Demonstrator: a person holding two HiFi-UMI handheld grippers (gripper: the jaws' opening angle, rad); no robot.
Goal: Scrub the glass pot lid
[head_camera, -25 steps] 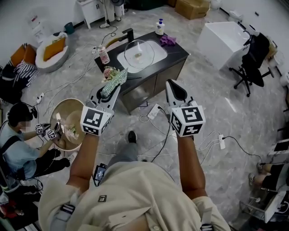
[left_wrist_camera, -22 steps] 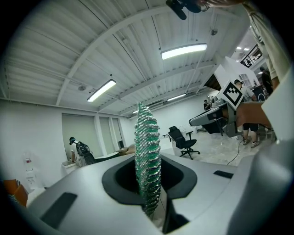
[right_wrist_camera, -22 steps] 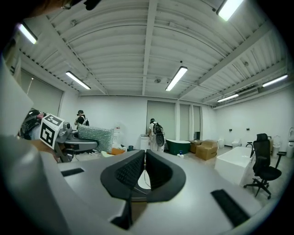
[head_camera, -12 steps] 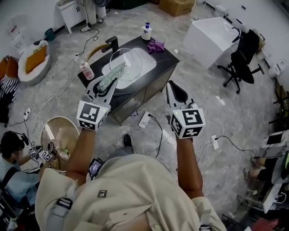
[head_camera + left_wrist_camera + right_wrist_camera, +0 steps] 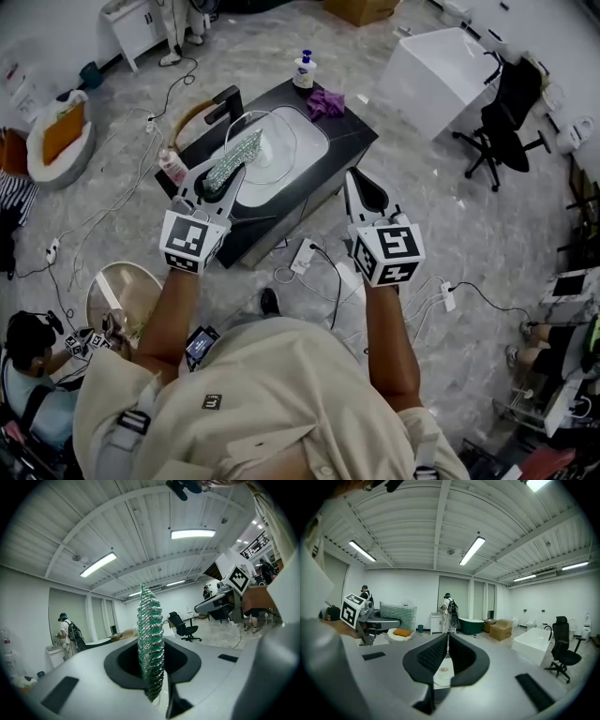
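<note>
The glass pot lid (image 5: 279,150) lies in the white basin of a black-topped sink cabinet (image 5: 353,128), seen from above in the head view. My left gripper (image 5: 217,180) is shut on a green and silver mesh scrubber (image 5: 236,156), which overlaps the lid's left edge in that view. In the left gripper view the scrubber (image 5: 150,644) stands upright between the jaws of the left gripper (image 5: 153,670). My right gripper (image 5: 362,190) hovers over the floor to the right of the cabinet. Its jaws are shut with nothing held, as the right gripper view of the right gripper (image 5: 446,645) shows.
On the countertop stand a black faucet (image 5: 229,100), a soap bottle (image 5: 303,68), a purple cloth (image 5: 325,101) and a pink bottle (image 5: 172,167). A power strip and cables (image 5: 301,255) lie on the floor. A white bathtub (image 5: 439,70), an office chair (image 5: 506,111) and a crouching person (image 5: 28,349) are around.
The sink cabinet has come nearer in the head view. My left gripper with the scrubber now sits over the basin's left side instead of short of it. The right gripper kept its pose.
</note>
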